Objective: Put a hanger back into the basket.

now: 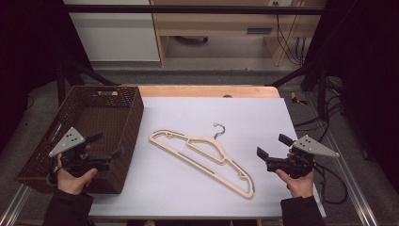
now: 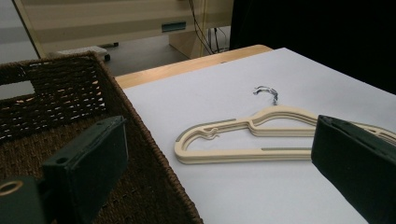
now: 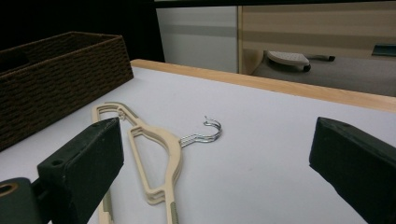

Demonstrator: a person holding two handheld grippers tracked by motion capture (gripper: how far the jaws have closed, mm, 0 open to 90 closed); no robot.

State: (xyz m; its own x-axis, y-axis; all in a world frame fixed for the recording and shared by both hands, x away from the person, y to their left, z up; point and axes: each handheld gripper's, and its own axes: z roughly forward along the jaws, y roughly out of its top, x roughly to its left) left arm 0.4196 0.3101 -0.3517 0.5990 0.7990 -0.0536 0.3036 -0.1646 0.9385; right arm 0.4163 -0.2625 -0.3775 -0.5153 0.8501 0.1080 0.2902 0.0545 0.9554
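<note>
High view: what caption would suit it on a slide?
Two open hand-held grippers, left and right, flank cream hangers on a white table beside a brown woven basket.

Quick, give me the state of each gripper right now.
Left gripper: open, holding nothing, over the basket.
Right gripper: open, holding nothing, beside the hangers.
</note>
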